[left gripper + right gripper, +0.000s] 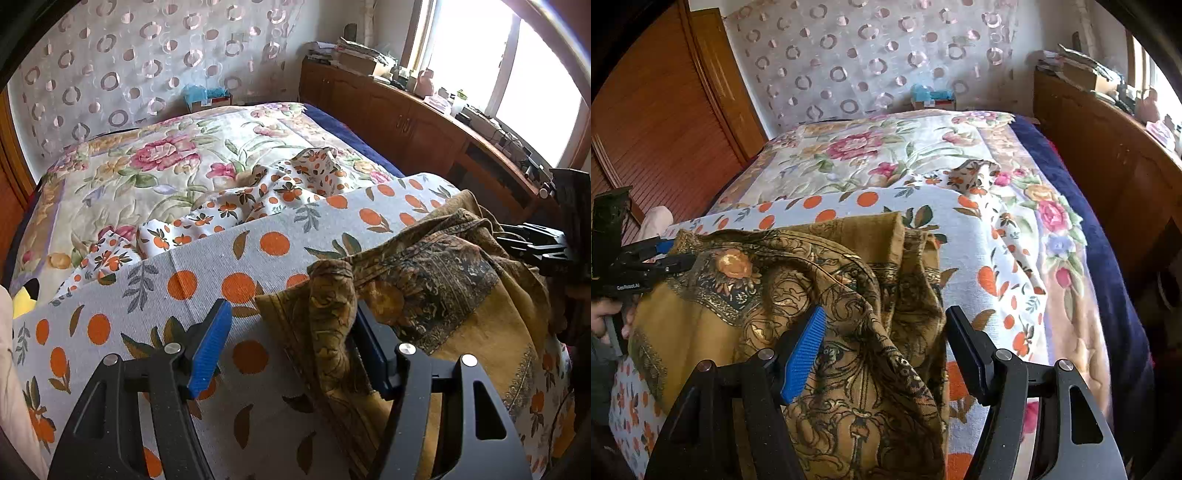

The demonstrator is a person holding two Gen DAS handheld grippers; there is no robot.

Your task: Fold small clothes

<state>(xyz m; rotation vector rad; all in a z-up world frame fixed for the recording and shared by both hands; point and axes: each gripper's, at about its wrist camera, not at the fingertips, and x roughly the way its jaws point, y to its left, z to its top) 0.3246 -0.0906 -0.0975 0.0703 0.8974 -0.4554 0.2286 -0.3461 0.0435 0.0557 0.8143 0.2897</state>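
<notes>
A brown-gold patterned garment (424, 288) lies crumpled on a white cloth with orange fruit print (229, 258) on the bed. My left gripper (291, 350) is open, with a raised fold of the garment (332, 314) between its jaws, against the right one. In the right wrist view the garment (812, 295) fills the lower middle. My right gripper (882, 354) is open, with bunched fabric between its jaws. The left gripper (665, 258) shows at the garment's left edge there; the right gripper (532, 243) shows at the garment's right edge in the left wrist view.
A floral quilt (147, 166) covers the bed. A small orange-print garment (258, 199) lies crumpled beyond the white cloth. A wooden cabinet (406, 118) with clutter runs along the right under a window. A wooden louvred door (657, 129) is at the left.
</notes>
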